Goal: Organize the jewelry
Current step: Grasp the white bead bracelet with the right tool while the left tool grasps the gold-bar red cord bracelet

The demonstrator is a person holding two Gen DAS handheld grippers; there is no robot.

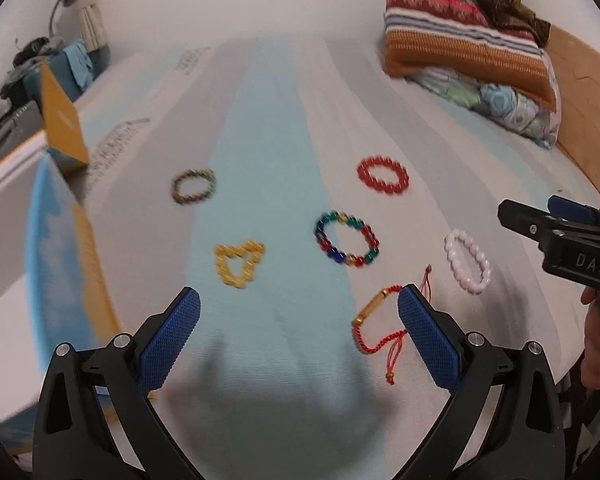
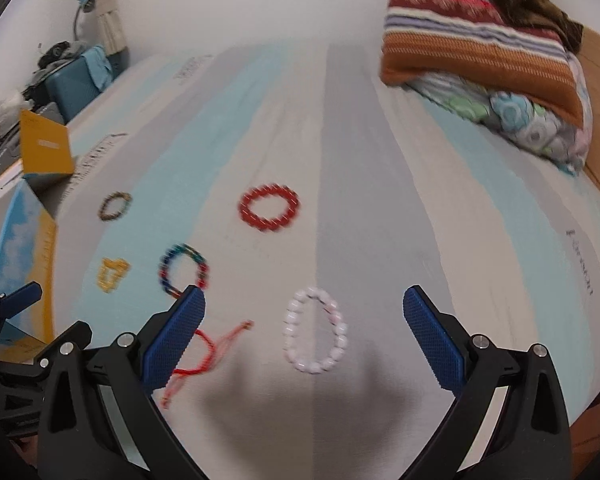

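Observation:
Several bracelets lie on a striped bed sheet (image 1: pixel 268 128). In the left wrist view: a brown-green one (image 1: pixel 193 186), a yellow one (image 1: pixel 239 264), a multicolour one (image 1: pixel 347 239), a red bead one (image 1: pixel 383 175), a pale pink one (image 1: pixel 467 261) and a red cord one with a gold tube (image 1: pixel 376 320). My left gripper (image 1: pixel 299 340) is open and empty above the sheet, the cord bracelet by its right finger. My right gripper (image 2: pixel 304 340) is open and empty, the pink bracelet (image 2: pixel 315 330) between its fingers. The red bead one (image 2: pixel 269 207) lies beyond.
An open blue and yellow box (image 1: pixel 60 240) sits at the left edge of the bed. Folded blankets and pillows (image 1: pixel 472 52) are stacked at the far right. A wooden headboard (image 1: pixel 580 120) runs along the right. Clutter and a lamp (image 1: pixel 60 0) stand at the far left.

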